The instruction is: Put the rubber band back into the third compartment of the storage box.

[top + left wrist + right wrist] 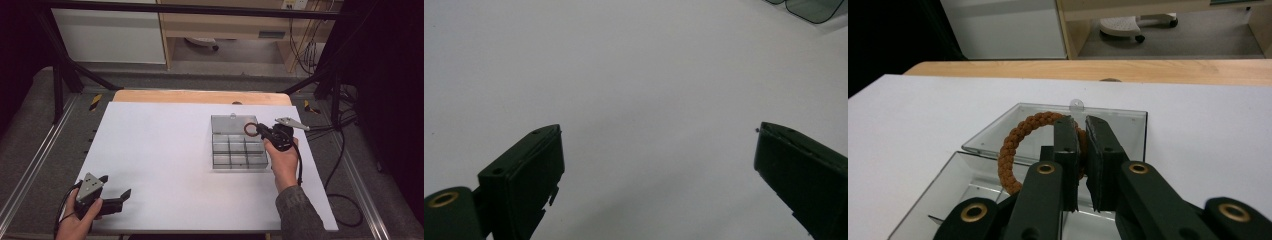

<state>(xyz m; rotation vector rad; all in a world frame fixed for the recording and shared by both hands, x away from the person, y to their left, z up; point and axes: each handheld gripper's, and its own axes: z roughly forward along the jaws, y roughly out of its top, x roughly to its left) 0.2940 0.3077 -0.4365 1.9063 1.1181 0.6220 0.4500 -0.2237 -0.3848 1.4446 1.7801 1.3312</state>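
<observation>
A brown braided ring (pixel 249 129) hangs upright over the back row of a clear compartment box (pixel 215 159), with my right gripper (pixel 258 132) shut on its right side. In the right gripper view the ring (pixel 1010 145) sticks out to the left of the pinched jaws of the right gripper (pixel 1082 124), above the box's open lid (pixel 1130 127). My left gripper (pixel 116 186) rests near the table's front left corner. In the left gripper view the left gripper (pixel 659 150) is open, with only the bare white sheet between its jaws.
The white sheet (pixel 160 145) covers most of the wooden table (pixel 200 96). A corner of the clear box (pixel 816 7) shows at the top right of the left gripper view. Cables (pixel 345 150) lie off the table's right edge, and black frame bars (pixel 65 70) stand behind it.
</observation>
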